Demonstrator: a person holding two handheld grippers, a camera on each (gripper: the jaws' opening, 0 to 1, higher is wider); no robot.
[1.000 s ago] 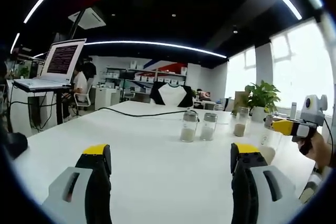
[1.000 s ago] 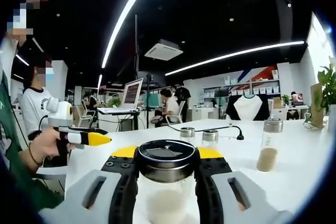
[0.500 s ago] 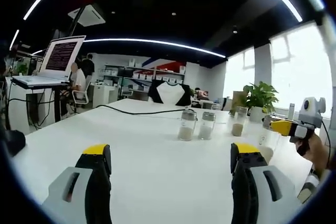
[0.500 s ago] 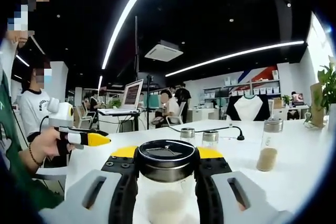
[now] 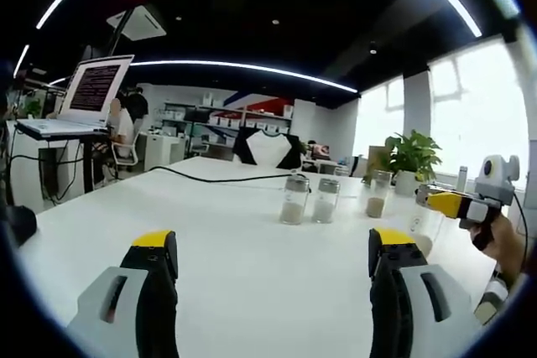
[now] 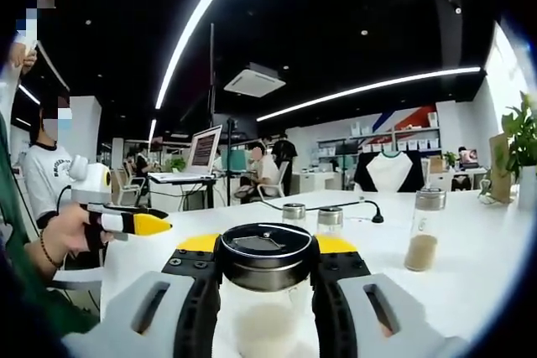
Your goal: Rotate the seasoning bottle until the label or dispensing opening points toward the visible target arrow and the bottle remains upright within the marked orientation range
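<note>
Bottle (image 6: 265, 291) sits clamped between the right gripper (image 6: 265, 278) jaws at 6 o'clock in the right gripper view, its dark lid level, so it looks upright; holding it at the neck likely lets the wrist turn it about its own axis. No target arrow or label is visible, so alignment cannot be judged. The left gripper (image 5: 273, 262) hovers over the white table (image 5: 243, 274) with jaws spread wide and nothing between them, probably kept clear as a spare hand. Three other shakers (image 5: 294, 200) stand well apart from it, toward 12 o'clock, beside a black cable (image 5: 218, 179).
</note>
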